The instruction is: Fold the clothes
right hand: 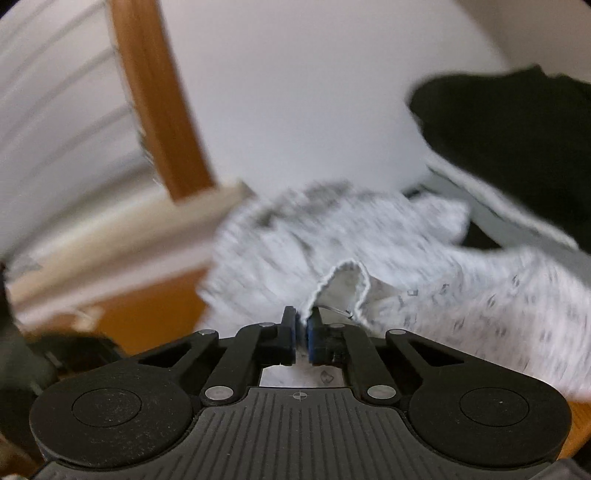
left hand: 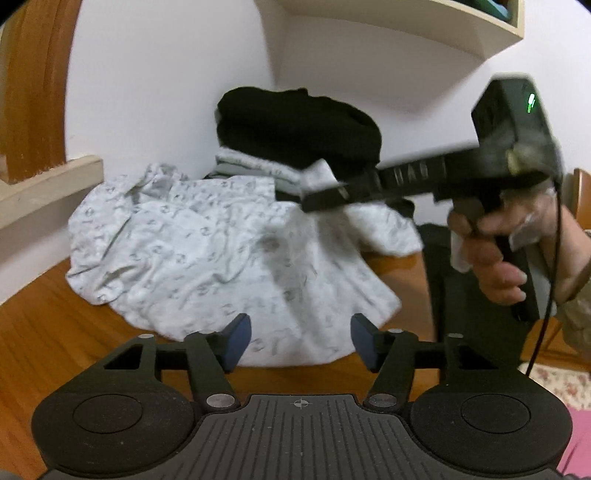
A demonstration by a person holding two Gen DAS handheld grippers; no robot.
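Lying crumpled on a wooden floor [left hand: 44,332], a white printed garment [left hand: 207,251] is spread out just in front of a stack of clothes [left hand: 295,133] that is pushed against the white wall [left hand: 166,92]. On that stack a black garment is laid on top, with pale grey folded pieces seen beneath it. One edge of the white printed garment, on the side nearest the stack, is pinched by the right gripper [right hand: 301,332]; in the right wrist view the blue pads are pressed together on a hemmed fold of the cloth, and the fabric is drawn up from the heap toward the gripper. In the left wrist view the same tool is seen from the side, blurred, held in a hand [left hand: 495,254] to the right of the stack, with its tip reaching across the front of the stack and a white corner of cloth caught at it. The left gripper [left hand: 301,341] is held over the near edge of the white printed garment, on the side farthest from the stack; its jaws are spread, and nothing is gripped, though cloth is seen below and between the blue fingers [left hand: 236,339]. A pale wooden ledge [left hand: 48,184] is seen left of the stack, and a white shelf [left hand: 406,22] is fixed on the wall above it.
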